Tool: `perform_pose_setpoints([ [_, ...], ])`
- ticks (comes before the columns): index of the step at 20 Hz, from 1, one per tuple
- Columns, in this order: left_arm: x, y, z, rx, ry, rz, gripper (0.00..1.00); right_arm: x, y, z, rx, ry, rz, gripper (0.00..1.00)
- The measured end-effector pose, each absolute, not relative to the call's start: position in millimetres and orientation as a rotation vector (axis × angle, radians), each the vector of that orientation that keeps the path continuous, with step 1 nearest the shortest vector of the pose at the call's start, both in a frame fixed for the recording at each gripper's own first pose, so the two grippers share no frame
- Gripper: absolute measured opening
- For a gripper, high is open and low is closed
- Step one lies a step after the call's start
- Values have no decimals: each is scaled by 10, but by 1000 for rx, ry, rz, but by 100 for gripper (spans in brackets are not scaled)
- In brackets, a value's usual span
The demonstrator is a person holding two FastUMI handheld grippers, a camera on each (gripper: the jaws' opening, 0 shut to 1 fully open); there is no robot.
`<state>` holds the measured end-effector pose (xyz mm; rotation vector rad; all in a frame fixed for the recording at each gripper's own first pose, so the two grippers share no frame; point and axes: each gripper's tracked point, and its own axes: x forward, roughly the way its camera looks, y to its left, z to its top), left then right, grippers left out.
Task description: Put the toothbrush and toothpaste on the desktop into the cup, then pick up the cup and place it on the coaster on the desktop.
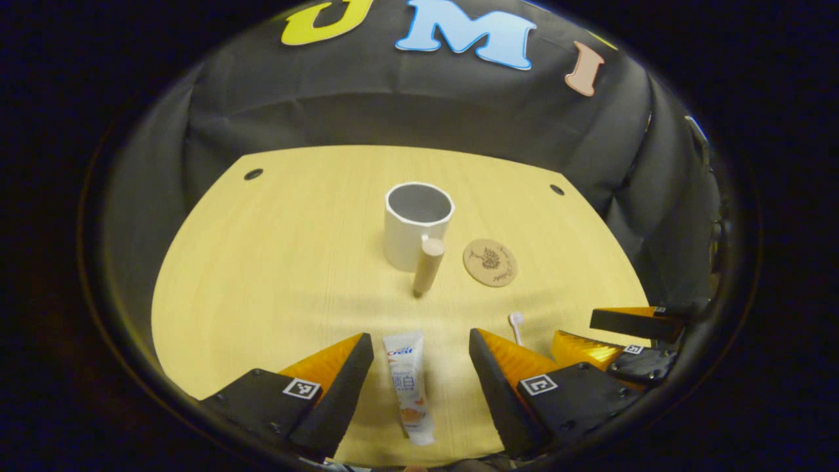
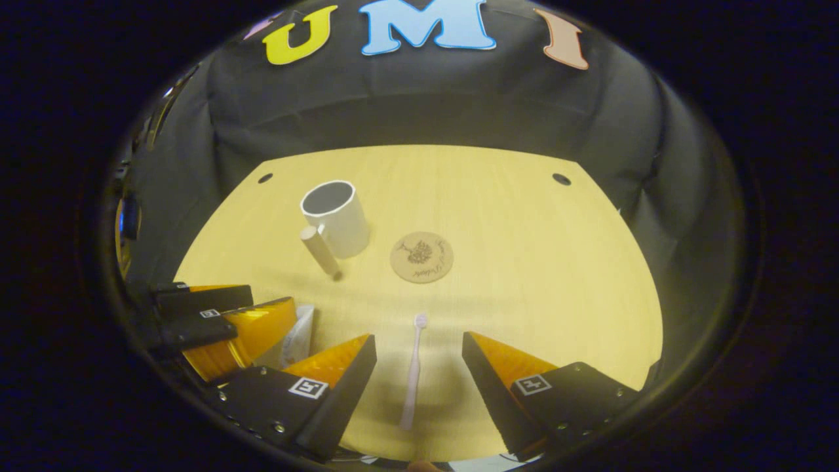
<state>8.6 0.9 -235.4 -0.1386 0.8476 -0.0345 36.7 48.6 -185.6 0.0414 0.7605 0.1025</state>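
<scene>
A white cup [image 1: 417, 225] with a wooden handle stands mid-table; the right gripper view has the cup [image 2: 334, 217] to the left. Beside it lies a round cork coaster [image 1: 490, 262] [image 2: 422, 257]. The toothpaste tube [image 1: 408, 387] lies flat on the table between the fingers of my open left gripper [image 1: 421, 344], untouched. The pale toothbrush [image 2: 413, 370] lies between the fingers of my open right gripper [image 2: 419, 344], head pointing away. The toothbrush head [image 1: 516, 320] peeks out past my left gripper's right finger. The right gripper [image 1: 606, 334] shows at lower right there, the left gripper [image 2: 252, 319] at lower left in the right gripper view.
The light wooden tabletop [image 1: 282, 262] has two small dark holes near its far corners [image 1: 253, 174] [image 1: 556, 189]. Black cloth walls close in behind and at the sides.
</scene>
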Motion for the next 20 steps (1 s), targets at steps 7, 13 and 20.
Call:
perform_pose_setpoints([
  [7,-104,83,-2813,-139,1067,-14,96,268,569,-2264,30,934,110,88],
  [13,-301,-5,-3061,-192,1225,-2,96,204,655,-2576,43,1083,113,88],
  [20,-361,9,-3242,-193,1304,-10,93,119,764,-2782,67,1222,121,86],
])
